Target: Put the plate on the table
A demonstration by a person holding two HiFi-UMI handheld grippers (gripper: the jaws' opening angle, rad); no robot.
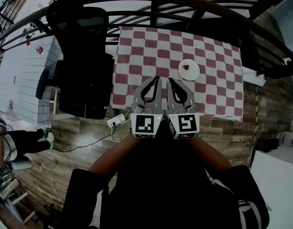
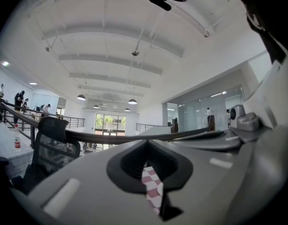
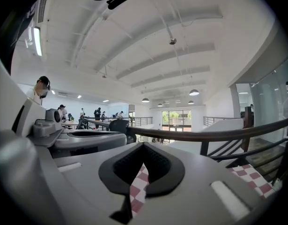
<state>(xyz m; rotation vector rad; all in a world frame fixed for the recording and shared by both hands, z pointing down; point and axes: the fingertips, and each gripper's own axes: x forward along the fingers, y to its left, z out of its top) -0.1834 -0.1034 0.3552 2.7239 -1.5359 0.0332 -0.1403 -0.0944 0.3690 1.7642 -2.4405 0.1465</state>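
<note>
A small white plate [image 1: 189, 69] with a red piece on it lies on the table [image 1: 136, 56], which is covered by a red-and-white checked cloth. Both grippers are held side by side over the table's near edge, pointing level at the far side. The plate lies just beyond and to the right of their tips. My left gripper [image 1: 156, 80] [image 2: 146, 146] is shut with nothing in it. My right gripper [image 1: 170, 81] [image 3: 144, 146] is also shut and empty. In each gripper view only a sliver of checked cloth shows under the jaws, and the plate is hidden.
A black office chair [image 1: 84, 66] stands against the table's left side. A dark curved railing [image 1: 184, 1] runs behind the table. A white power strip [image 1: 116, 120] and cables lie on the wooden floor near the table's front left corner. A white desk [image 1: 22, 75] stands at the far left.
</note>
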